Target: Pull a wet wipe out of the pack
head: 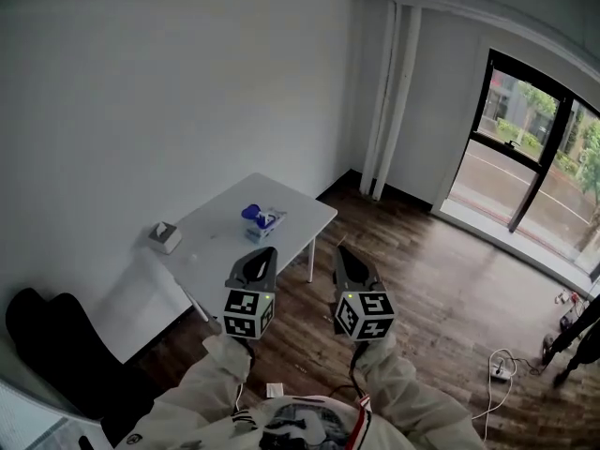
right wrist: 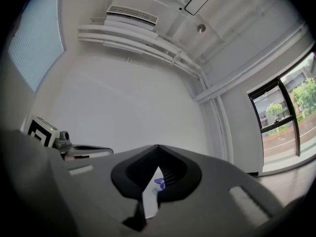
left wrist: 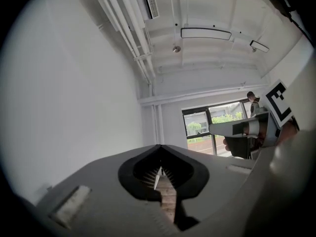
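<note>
The wet wipe pack, white with a blue top, lies on a small white table some way ahead of me. Both grippers are held up in front of my body, well short of the table. My left gripper has its jaws together with nothing between them, and so does my right gripper. In the right gripper view a bit of the blue pack shows through the slit behind the closed jaws of the right gripper. The left gripper view shows the left gripper, with only wooden floor past its closed jaws.
A small grey tissue box stands at the table's left end. A dark chair is at the lower left. A large glass door is at the right, with a power strip and cables on the wooden floor.
</note>
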